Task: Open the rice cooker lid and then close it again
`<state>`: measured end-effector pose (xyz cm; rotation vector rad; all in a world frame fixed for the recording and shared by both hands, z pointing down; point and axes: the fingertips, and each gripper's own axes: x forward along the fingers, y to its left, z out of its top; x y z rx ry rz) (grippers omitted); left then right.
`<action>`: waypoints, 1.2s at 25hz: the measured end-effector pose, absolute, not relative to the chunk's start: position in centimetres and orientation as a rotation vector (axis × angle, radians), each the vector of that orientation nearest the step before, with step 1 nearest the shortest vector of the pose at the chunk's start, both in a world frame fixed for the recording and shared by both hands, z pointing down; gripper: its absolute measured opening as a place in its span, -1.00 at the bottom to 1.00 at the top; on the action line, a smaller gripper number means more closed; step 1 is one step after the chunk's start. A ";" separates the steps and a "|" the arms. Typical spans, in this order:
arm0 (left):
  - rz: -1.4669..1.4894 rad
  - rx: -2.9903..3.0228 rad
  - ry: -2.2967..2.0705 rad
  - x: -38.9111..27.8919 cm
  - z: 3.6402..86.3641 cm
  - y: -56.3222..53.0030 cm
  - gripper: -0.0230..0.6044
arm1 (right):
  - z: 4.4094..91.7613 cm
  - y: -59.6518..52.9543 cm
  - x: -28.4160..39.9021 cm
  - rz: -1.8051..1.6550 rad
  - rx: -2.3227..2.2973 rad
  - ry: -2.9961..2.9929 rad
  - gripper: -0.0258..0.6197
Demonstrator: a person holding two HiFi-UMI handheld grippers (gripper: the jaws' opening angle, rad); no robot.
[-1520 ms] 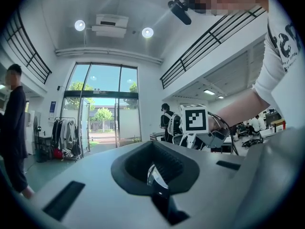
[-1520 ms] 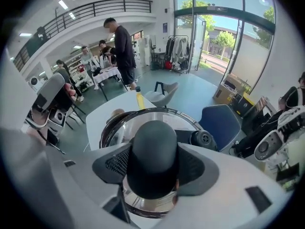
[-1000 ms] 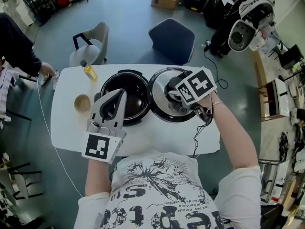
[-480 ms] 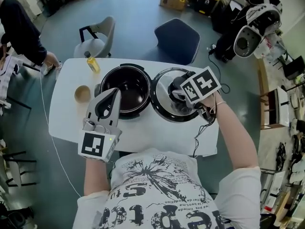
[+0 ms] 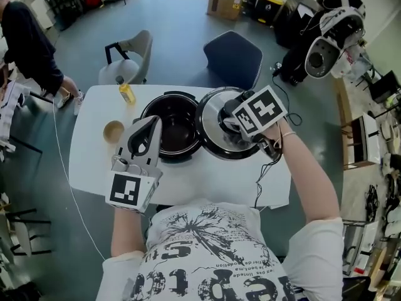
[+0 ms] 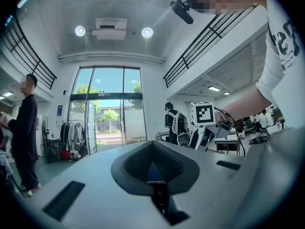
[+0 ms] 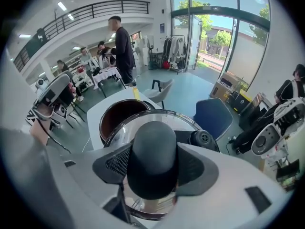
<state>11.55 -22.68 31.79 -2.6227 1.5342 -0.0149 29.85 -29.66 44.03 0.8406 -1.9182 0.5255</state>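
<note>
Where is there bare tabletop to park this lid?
Bare: the table's near strip in front of the pot, and the left corner before the cup. Crowded: right side, with the lid in the right claw and a cable.

1. Desk (image 5: pixel 88 168): bears the rice cooker (image 5: pixel 182 130) at centre.
2. Lid (image 5: pixel 210 142): just right of rice cooker.
3. Cup (image 5: pixel 113 132): left of rice cooker.
4. Bottle (image 5: pixel 127 93): behind cup, near far edge.
5. Chairs (image 5: pixel 135 52) (image 5: pixel 235 55): behind desk.
</note>
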 end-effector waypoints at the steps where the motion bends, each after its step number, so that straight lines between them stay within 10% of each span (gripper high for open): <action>1: -0.014 -2.626 1.528 10.9 31.5 -23.0 -0.88 | 43.7 -29.8 29.2 0.521 0.844 -1.914 0.00; 30: -0.049 -2.658 1.536 -8.2 31.4 -26.3 -0.88 | 45.0 -32.0 6.9 0.547 0.733 -1.924 0.00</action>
